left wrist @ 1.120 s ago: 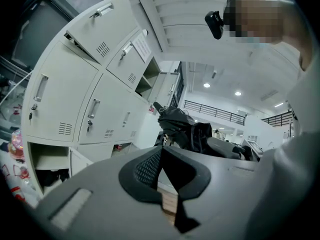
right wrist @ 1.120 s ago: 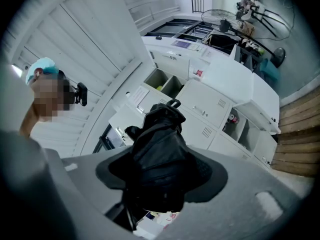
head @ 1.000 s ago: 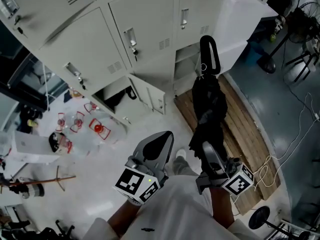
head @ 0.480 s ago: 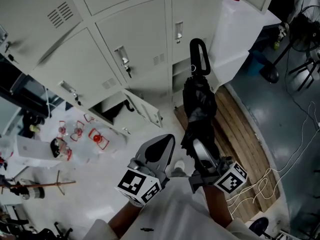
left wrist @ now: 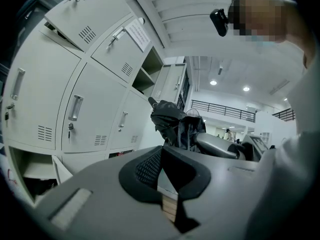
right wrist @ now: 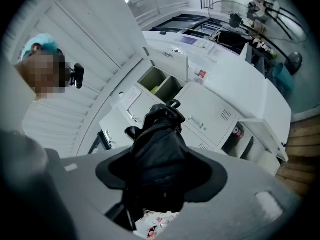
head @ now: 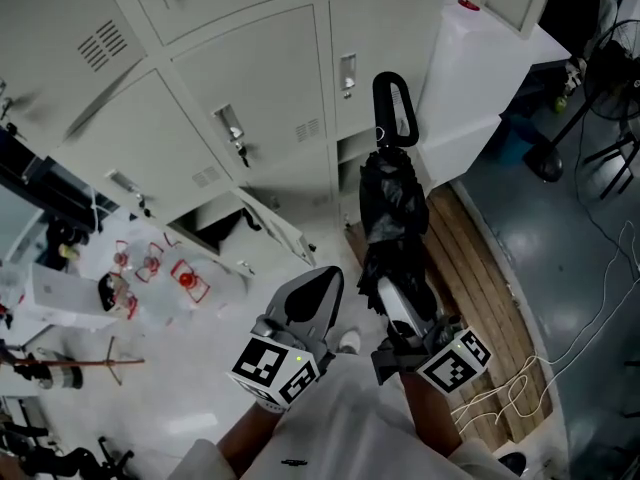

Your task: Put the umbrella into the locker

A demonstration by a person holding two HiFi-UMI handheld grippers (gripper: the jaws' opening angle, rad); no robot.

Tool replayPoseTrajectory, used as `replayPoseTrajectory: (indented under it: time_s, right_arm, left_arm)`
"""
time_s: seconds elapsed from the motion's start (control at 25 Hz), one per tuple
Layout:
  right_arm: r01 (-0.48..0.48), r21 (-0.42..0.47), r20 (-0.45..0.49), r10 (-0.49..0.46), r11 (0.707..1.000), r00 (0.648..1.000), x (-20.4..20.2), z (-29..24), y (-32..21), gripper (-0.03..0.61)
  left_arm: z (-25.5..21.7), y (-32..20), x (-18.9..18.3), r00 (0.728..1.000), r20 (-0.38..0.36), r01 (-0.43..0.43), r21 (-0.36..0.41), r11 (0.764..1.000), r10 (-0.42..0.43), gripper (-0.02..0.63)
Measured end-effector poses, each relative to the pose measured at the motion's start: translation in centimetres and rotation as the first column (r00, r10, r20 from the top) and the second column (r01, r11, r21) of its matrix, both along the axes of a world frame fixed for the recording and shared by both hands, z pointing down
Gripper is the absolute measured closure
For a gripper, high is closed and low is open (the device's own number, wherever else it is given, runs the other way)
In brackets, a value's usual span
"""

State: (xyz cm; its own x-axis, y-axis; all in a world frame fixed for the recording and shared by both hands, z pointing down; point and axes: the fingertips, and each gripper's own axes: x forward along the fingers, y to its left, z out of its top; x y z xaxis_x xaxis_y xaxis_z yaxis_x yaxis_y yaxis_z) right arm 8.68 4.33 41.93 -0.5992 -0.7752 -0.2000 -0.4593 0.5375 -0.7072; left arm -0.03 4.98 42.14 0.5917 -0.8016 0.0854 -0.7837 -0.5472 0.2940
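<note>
Two compartments standing open in the grey locker bank (head: 250,58). One left gripper (head: 322,286), fingers pressed together on nothing. Just right of it, one right gripper (head: 398,308), fingers clenched on the single folded black umbrella (head: 392,203), held upright outside the lockers, loop handle uppermost.

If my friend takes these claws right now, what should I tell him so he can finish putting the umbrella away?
Left claw: shut, holding nothing, beside the right one.
Right claw: shut on the folded black umbrella, with its curved handle pointing toward the lockers.
Open locker: just behind the handle, with its door swung aside. Another one lower left is open too.
Done: the umbrella is gripped and up at the lockers.
Left: it is not inside yet. Probably slide it into the open locker, then let go.
</note>
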Motion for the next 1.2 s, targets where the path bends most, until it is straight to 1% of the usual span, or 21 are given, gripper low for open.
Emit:
replayPoseTrajectory:
  time_s: [0.16, 0.28, 0.48, 0.8, 1.0, 1.2]
  right_arm:
    - [-0.044, 0.051, -0.053, 0.047, 0.998, 0.998, 0.9, -1.0, -0.7, 0.305]
    - [-0.054, 0.075, -0.063, 0.059, 0.996, 0.996, 0.9, -1.7, -1.2, 0.305]
    - [-0.08, 0.091, -0.082, 0.087, 0.993, 0.993, 1.4, -1.8, -1.8, 0.305]
    - [-0.099, 0.096, -0.09, 0.107, 0.99, 0.99, 1.4, -2.3, -3.6, 0.305]
    - [-0.103, 0.095, -0.072, 0.11, 0.99, 0.991, 1.3, -2.8, -5.2, 0.305]
    - [-0.106, 0.101, -0.055, 0.112, 0.989, 0.992, 1.1, -3.6, -7.6, 0.305]
  left_arm:
    - [-0.1, -0.2, 0.7, 1.0, 0.008, 0.003, -0.001, 1.0, -0.003, 0.595]
    - [-0.1, -0.6, 0.8, 1.0, 0.012, -0.001, -0.006, 1.0, 0.001, 0.595]
    - [-0.2, -1.6, 1.6, 1.0, 0.005, -0.019, -0.002, 1.0, 0.019, 0.595]
    - [-0.8, -3.7, 1.8, 0.999, -0.009, -0.04, 0.012, 0.999, 0.04, 0.595]
    - [-0.9, -5.5, 1.9, 0.998, -0.015, -0.056, 0.006, 0.998, 0.056, 0.595]
    - [-1.4, -8.3, 1.7, 0.998, -0.014, -0.068, 0.009, 0.998, 0.068, 0.595]
